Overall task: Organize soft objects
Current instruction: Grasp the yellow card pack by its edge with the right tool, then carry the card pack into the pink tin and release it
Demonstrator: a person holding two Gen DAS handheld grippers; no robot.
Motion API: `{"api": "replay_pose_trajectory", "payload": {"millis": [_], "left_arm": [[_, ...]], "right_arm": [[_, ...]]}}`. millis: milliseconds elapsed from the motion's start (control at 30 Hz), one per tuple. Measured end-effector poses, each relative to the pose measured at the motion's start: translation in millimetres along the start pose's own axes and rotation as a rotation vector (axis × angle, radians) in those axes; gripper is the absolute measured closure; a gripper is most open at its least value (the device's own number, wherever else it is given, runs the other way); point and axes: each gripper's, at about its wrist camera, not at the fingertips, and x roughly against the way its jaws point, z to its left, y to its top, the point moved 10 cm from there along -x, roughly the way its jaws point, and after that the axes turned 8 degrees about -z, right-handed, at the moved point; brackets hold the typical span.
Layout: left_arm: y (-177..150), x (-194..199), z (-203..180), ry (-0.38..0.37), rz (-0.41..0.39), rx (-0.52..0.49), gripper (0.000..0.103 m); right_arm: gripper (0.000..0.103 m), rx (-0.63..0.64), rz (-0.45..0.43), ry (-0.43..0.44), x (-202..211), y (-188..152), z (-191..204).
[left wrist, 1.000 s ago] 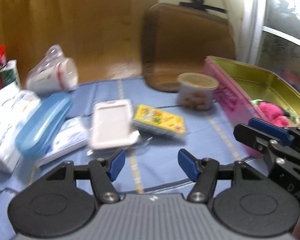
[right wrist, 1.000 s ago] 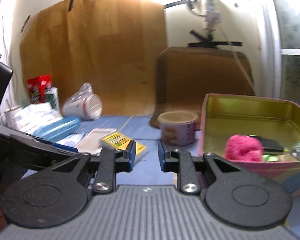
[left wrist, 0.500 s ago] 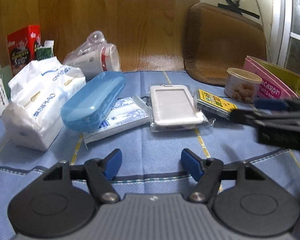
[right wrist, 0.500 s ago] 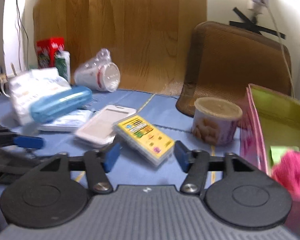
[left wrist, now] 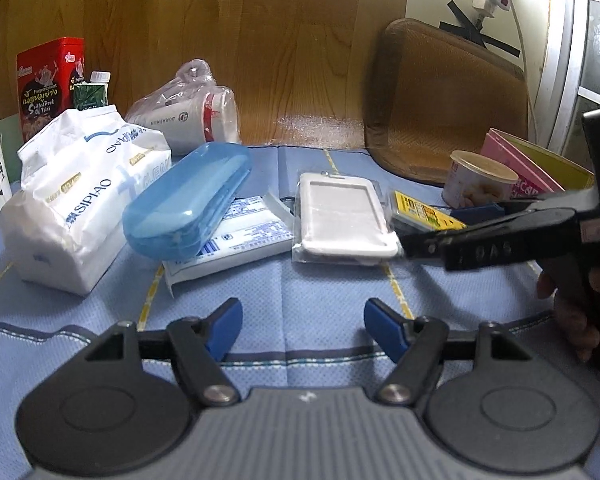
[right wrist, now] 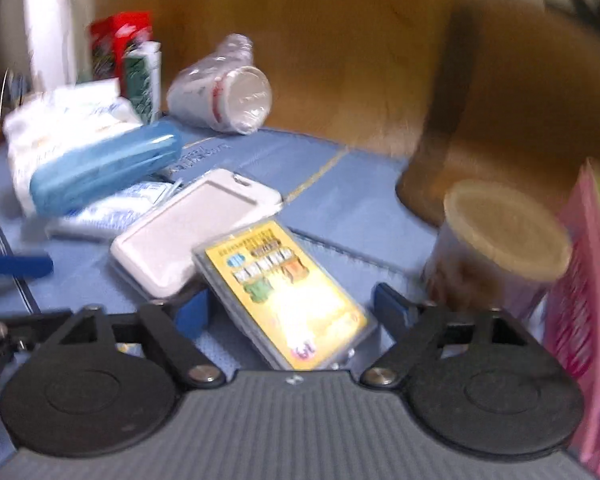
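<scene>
1. My left gripper [left wrist: 303,322] hovers low over the blue woven cloth [left wrist: 324,280] on the tabletop, fingers spread wide with nothing between them.
2. My right gripper [right wrist: 292,306] has its fingers open on either side of the yellow printed card pack in a clear case [right wrist: 288,296]; the view is blurred, so I cannot tell whether the pads touch it.
3. In the left wrist view the right gripper reaches in from the right edge, over that yellow pack [left wrist: 428,210].
4. The soft white plastic-wrapped tissue pack [left wrist: 76,196] sits at centre left, with the translucent blue oblong case [left wrist: 188,200] leaning against it and lying over a flat white-and-blue wipes packet [left wrist: 236,240].
5. The white card holder in a clear sleeve [left wrist: 344,216] lies centre frame, its edge touching the yellow pack.
6. A bagged stack of white paper cups [left wrist: 192,116] lies on its side behind, near the red printed box [left wrist: 48,84].
7. At right, a small lidded snack tub [left wrist: 476,180] stands beside the pink tin [left wrist: 520,168], with a brown tray [left wrist: 448,96] leaning upright behind them.
</scene>
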Motion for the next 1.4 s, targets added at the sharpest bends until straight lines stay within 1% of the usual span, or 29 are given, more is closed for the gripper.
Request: {"api": "replay_pose_trajectory", "payload": {"millis": [33, 67, 100, 133, 167, 233, 333, 467, 567, 700, 767, 833, 867, 933, 1000, 1033, 1067, 1100, 1167, 1300, 1400], "left_arm": [[0.1, 0.1, -0.1, 0.0, 0.0, 0.001, 0.033], [0.1, 0.3, -0.4, -0.001, 0.0, 0.001, 0.033], [0.0, 0.4, -0.6, -0.001, 0.0, 0.001, 0.033], [0.0, 0.5, -0.6, -0.004, 0.001, 0.002, 0.032], [0.0, 0.7, -0.7, -0.006, 0.001, 0.003, 0.032], [0.0, 0.9, 0.0, -0.01, 0.001, 0.009, 0.032], [0.4, 1.8, 0.8, -0.017, 0.002, 0.018, 0.032], [1.5, 2.9, 2.3, -0.04, 0.002, 0.045, 0.029], [2.6, 4.5, 4.6, -0.068, 0.002, 0.081, 0.027], [3.5, 7.6, 4.5, -0.142, 0.012, 0.126, 0.02], [2.9, 11.1, 1.3, -0.19, 0.029, 0.141, 0.013], [0.4, 16.2, -3.8, -0.257, 0.062, 0.177, 0.011], [-1.1, 19.2, -6.2, -0.294, 0.08, 0.201, 0.011], [-3.4, 23.4, -8.5, -0.338, 0.102, 0.24, 0.011], [-4.8, 25.6, -10.4, -0.379, 0.128, 0.29, 0.013], [-4.9, 25.7, -12.1, -0.396, 0.14, 0.313, 0.018], [-5.2, 25.0, -15.6, -0.419, 0.158, 0.336, 0.025], [-5.3, 23.4, -19.6, -0.448, 0.178, 0.36, 0.028], [-3.4, 20.3, -29.5, -0.494, 0.206, 0.399, 0.028], [8.9, 16.5, -57.8, -0.551, 0.226, 0.396, 0.028], [25.2, 15.5, -92.5, -0.614, 0.23, 0.364, 0.029]], "right_arm": [[0.039, -0.005, -0.011, -0.017, 2.9, -1.0, -1.2], [0.046, -0.004, -0.019, -0.038, 6.4, -1.8, -2.2], [0.069, -0.019, -0.026, -0.048, 10.9, -2.8, -2.8], [0.085, -0.04, -0.03, -0.056, 15.4, -4.2, -3.6], [0.087, -0.067, -0.033, -0.052, 21.0, -6.2, -4.2], [0.088, -0.119, -0.037, -0.056, 33.7, -14.2, -5.6], [0.089, -0.151, -0.048, -0.038, 55.3, -26.8, 2.9], [0.089, -0.204, -0.06, 0.028, 84.8, -40.5, 23.8], [0.089, -0.267, -0.052, 0.114, 97.0, -48.1, 43.9], [0.089, -0.332, -0.02, 0.204, 103.4, -58.1, 67.7], [0.089, -0.348, -0.012, 0.231, 100.0, -58.5, 80.0], [0.089, -0.393, 0.001, 0.272, 98.8, -58.1, 86.5], [0.089, -0.421, 0.005, 0.285, 98.2, -58.0, 86.7], [0.089, -0.488, 0.008, 0.325, 96.8, -57.2, 86.4], [0.089, -0.558, 0.008, 0.353, 95.9, -57.4, 84.2], [0.089, -0.585, 0.006, 0.364, 97.5, -57.8, 83.8], [0.089, -0.603, 0.001, 0.371, 98.6, -57.6, 82.9], [0.089, -0.611, -0.006, 0.374, 100.8, -57.5, 81.8], [0.089, -0.616, -0.025, 0.368, 108.1, -57.1, 76.8], [0.089, -0.649, -0.09, 0.348, 122.5, -52.2, 56.7], [0.089, -0.678, -0.154, 0.329, 137.1, -46.2, 37.2]]}}
